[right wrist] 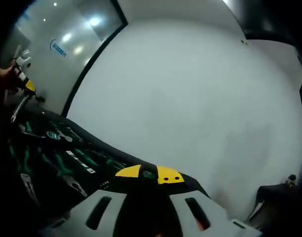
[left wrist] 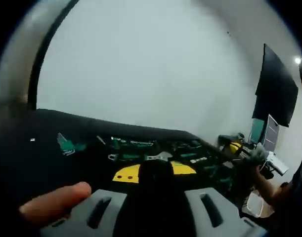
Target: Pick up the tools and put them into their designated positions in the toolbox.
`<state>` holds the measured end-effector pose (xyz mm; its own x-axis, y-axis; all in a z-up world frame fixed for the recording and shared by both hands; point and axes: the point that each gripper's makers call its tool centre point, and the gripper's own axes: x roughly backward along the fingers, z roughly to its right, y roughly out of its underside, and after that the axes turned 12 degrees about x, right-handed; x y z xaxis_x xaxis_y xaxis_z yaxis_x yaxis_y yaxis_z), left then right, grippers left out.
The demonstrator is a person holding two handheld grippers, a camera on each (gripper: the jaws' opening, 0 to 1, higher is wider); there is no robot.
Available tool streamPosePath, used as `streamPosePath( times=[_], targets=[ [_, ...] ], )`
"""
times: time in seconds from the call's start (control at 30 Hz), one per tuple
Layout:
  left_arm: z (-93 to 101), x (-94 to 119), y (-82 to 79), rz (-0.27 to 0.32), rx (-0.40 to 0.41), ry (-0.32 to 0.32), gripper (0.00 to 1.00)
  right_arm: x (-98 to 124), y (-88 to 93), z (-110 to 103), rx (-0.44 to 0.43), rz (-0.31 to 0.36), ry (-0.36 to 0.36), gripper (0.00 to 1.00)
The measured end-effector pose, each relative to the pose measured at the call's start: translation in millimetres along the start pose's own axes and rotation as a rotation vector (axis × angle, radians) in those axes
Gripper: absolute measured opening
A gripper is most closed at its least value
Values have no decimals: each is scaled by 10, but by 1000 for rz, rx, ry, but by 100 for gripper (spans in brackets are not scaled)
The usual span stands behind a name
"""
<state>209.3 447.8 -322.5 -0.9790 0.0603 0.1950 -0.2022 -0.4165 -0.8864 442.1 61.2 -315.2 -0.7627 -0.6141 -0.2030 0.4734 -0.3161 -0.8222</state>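
Note:
The open black toolbox (left wrist: pixel 52 133) lies ahead, with green-handled tools (left wrist: pixel 136 144) and a silver wrench (left wrist: pixel 158 157) in its slots. My left gripper (left wrist: pixel 155 173) has yellow tips closed against a rounded black tool (left wrist: pixel 155 167); little of it shows. A finger (left wrist: pixel 57 202) rests by the left jaw. My right gripper (left wrist: pixel 247 153) hovers past the box's right end, held by a hand. In the right gripper view, my right gripper (right wrist: pixel 150 174) has its yellow tips nearly together above the toolbox (right wrist: pixel 22 197), whose green tools (right wrist: pixel 62 168) lie to the left. The left gripper (right wrist: pixel 23 74) is at the far left.
A plain white wall (left wrist: pixel 155 64) rises behind the toolbox. A black monitor (left wrist: pixel 277 86) hangs at the right. A glass wall with a blue logo (right wrist: pixel 58 47) and a dark frame stands at the upper left of the right gripper view.

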Motion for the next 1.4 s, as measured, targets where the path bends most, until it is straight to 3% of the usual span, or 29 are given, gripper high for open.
streamPosePath(
  times=[0.13, 0.27, 0.3, 0.37, 0.4, 0.43, 0.5, 0.57, 0.63, 0.67, 0.73, 0.8, 0.9, 1.0, 1.03, 1.07, 1.13, 1.2, 1.23, 1.3, 1.33, 1.4],
  targets=[
    [-313, 164, 141, -65, -18, -132, 17, -15, 12, 10, 13, -1, 1, 8],
    [-430, 163, 126, -24, -66, -209, 17, -8, 30, 38, 7, -8, 4, 8],
    [-505, 184, 162, -30, -62, -264, 17, 1, 34, 31, 1, -8, 4, 8],
    [-663, 265, 310, -72, -157, -383, 14, 11, 44, 37, -1, -12, 9, 8],
    [-658, 246, 353, -70, -247, -378, 7, 14, 55, 38, -1, -18, 10, 8],
    [-670, 247, 388, -82, -278, -395, 3, 19, 65, 38, 0, -24, 10, 8],
    [-580, 248, 596, -164, -280, -378, 3, 30, 61, 25, 2, -26, 4, 8],
    [-497, 242, 512, -125, -345, -346, 5, 32, 42, 4, 4, -22, -2, 8],
    [-463, 242, 396, -98, -321, -332, 11, 27, 44, -19, 19, -28, -9, 8],
    [-480, 254, 228, -45, -342, -358, 12, 28, 44, -34, 32, -31, -13, 8],
    [-478, 288, 34, 8, -418, -392, 11, 33, 42, -40, 44, -30, -14, 8],
    [-476, 307, 20, -3, -461, -404, 11, 28, 29, -42, 44, -21, -13, 8],
    [-487, 279, 156, -28, -502, -380, 11, 28, 26, -42, 52, -21, -9, 8],
    [-589, 310, 261, -77, -573, -405, 1, 42, -4, -22, 56, -9, 3, 8],
    [-594, 328, 177, -37, -637, -414, 1, 45, -11, -16, 54, -6, 5, 7],
    [-609, 367, 104, 1, -651, -447, 1, 56, -51, 5, 43, 11, 14, 6],
    [-509, 393, -21, 123, -575, -417, 2, 71, -194, 31, -19, 61, 23, 0],
    [-456, 413, -57, 174, -512, -377, 4, 117, -404, -116, -40, 99, -49, 0],
    [-465, 420, -30, 154, -520, -380, 3, 138, -504, -211, -5, 99, -90, 0],
    [-467, 393, 37, 125, -542, -381, 3, 184, -898, -448, -32, 150, -149, 0],
    [-504, 392, 90, 75, -600, -392, 3, 206, -1191, -720, -87, 187, -244, 0],
    [-506, 398, 139, 44, -601, -385, 3, 225, -1564, -1133, -147, 219, -402, 0]
  ],
)
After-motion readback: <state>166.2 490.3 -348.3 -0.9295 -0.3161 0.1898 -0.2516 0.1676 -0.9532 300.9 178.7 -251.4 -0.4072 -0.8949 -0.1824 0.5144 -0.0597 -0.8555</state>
